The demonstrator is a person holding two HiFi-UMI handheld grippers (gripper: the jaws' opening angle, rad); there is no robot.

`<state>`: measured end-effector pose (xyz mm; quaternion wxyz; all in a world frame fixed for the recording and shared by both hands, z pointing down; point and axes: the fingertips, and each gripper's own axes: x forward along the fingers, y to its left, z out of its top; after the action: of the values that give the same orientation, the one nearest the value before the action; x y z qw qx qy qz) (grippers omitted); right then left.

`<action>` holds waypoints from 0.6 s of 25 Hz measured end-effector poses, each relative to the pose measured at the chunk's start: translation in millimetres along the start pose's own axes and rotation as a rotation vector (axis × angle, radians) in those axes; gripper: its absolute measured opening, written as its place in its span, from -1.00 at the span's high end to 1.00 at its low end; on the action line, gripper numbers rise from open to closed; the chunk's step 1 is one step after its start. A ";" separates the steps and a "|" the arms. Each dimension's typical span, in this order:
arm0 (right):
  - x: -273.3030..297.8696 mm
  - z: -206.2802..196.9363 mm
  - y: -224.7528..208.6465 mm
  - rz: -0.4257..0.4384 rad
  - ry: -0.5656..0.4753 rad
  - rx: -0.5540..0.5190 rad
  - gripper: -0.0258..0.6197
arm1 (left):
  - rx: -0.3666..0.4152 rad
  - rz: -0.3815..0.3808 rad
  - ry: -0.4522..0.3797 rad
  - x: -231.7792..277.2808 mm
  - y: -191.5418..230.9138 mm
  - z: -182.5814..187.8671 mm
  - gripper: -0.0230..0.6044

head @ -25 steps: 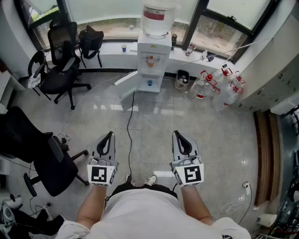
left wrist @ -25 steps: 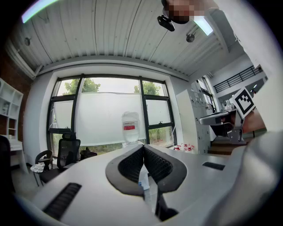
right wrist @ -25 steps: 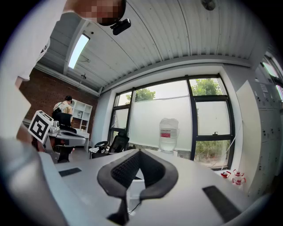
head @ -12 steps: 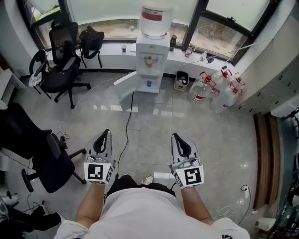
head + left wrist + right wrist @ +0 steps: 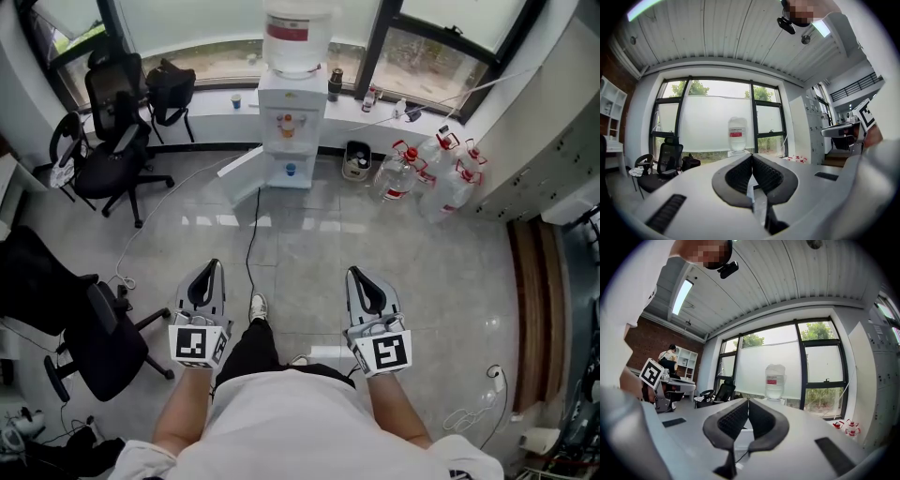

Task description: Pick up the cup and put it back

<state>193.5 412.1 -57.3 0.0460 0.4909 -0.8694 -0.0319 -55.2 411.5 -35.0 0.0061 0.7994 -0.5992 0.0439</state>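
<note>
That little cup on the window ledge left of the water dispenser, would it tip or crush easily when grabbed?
The cup looks small, perhaps disposable, so probably light and easily crushed. It stands upright alone on the ledge, so a nudge might tip it. Its contents cannot be seen.

I am holding both grippers out in front of my waist, side by side and well apart, both pointing forward. The left gripper (image 5: 212, 274) is showing its jaws pressed together with nothing between them, and the right gripper (image 5: 363, 277) is showing the same. My bare forearms are reaching forward, with each gripper's marker cube facing up.
</note>
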 end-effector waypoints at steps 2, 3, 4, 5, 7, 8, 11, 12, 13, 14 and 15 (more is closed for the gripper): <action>14.9 -5.2 -9.4 -0.014 0.014 -0.009 0.85 | -0.015 -0.025 0.005 22.7 1.1 -9.1 0.85; 24.6 -9.0 -14.0 -0.021 0.025 -0.012 0.85 | -0.024 -0.036 0.010 34.5 3.1 -14.8 0.85; 36.8 -12.8 -18.5 -0.026 0.036 -0.016 0.85 | -0.032 -0.045 0.013 47.2 7.0 -20.3 0.85; 52.2 -15.9 -23.1 -0.030 0.044 -0.019 0.85 | -0.040 -0.052 0.016 61.4 13.1 -25.0 0.85; 92.2 -19.9 -33.0 -0.034 0.057 -0.019 0.85 | -0.059 -0.060 0.018 94.4 31.5 -32.5 0.85; 114.7 -21.2 -36.5 -0.033 0.065 -0.014 0.85 | -0.070 -0.062 0.020 111.3 43.1 -35.4 0.85; 184.7 -19.5 -37.2 -0.012 0.090 -0.002 0.85 | -0.084 -0.070 0.023 160.6 84.1 -36.2 0.85; 208.6 -16.4 -37.3 -0.002 0.095 -0.008 0.85 | -0.086 -0.074 0.021 178.6 98.4 -34.1 0.85; 231.0 -13.1 -38.9 0.004 0.101 -0.015 0.85 | -0.091 -0.081 0.017 196.7 111.5 -31.1 0.85; 251.0 -10.9 -41.7 0.004 0.108 -0.020 0.85 | -0.093 -0.090 0.012 213.8 122.8 -27.7 0.85; 268.6 -9.9 -44.6 0.000 0.115 -0.020 0.85 | -0.089 -0.103 0.008 229.2 132.3 -25.1 0.85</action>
<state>94.5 158.9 -38.9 0.1009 0.4916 -0.8649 -0.0123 -119.9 156.4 2.1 0.0463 0.8279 -0.5587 0.0202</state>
